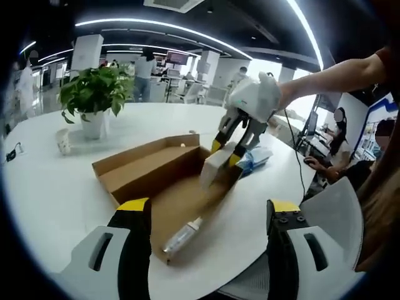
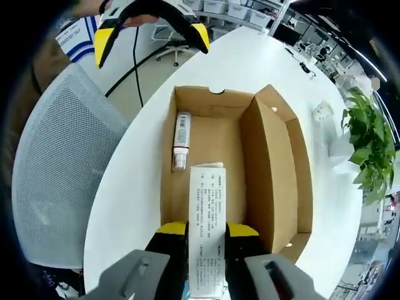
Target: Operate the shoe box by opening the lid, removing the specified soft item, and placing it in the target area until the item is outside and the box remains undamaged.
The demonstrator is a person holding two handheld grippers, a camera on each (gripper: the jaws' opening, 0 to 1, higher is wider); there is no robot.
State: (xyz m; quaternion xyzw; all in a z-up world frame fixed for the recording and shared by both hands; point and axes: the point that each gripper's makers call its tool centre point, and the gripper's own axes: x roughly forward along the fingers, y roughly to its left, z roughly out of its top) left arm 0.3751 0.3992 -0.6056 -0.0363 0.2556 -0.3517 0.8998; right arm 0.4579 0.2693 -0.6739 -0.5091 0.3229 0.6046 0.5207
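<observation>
1. As the left gripper view looks over the white table (image 1: 56, 206), one open brown shoe box (image 1: 164, 181) lies on it, lid flap laid back flat. The left tool (image 1: 206, 215) hangs above the box's near end with jaws spread wide, nothing between them.
2. Same view: one small bottle (image 1: 182, 236) lies in the box's near corner. The right tool (image 1: 226, 152) reaches in at the box's far end, pinching a flat white carton (image 1: 214, 167). One bluish soft pack (image 1: 255, 157) lies on the table just beyond the box. One potted plant (image 1: 95, 95) and one small cup (image 1: 63, 141) stand farther back. No writing readable here.
3. Right gripper view: right tool (image 2: 206, 232) jaws closed on the white carton (image 2: 207, 234), one count, over the box floor. Its face carries lines of small print, too small to read.
4. Same view: the bottle (image 2: 181, 140), one, lies along the box (image 2: 275, 162) wall; label print unreadable. Left tool (image 2: 152, 26) hovers past the box's far end, jaws apart. Plant (image 2: 369, 147) at the table edge.
</observation>
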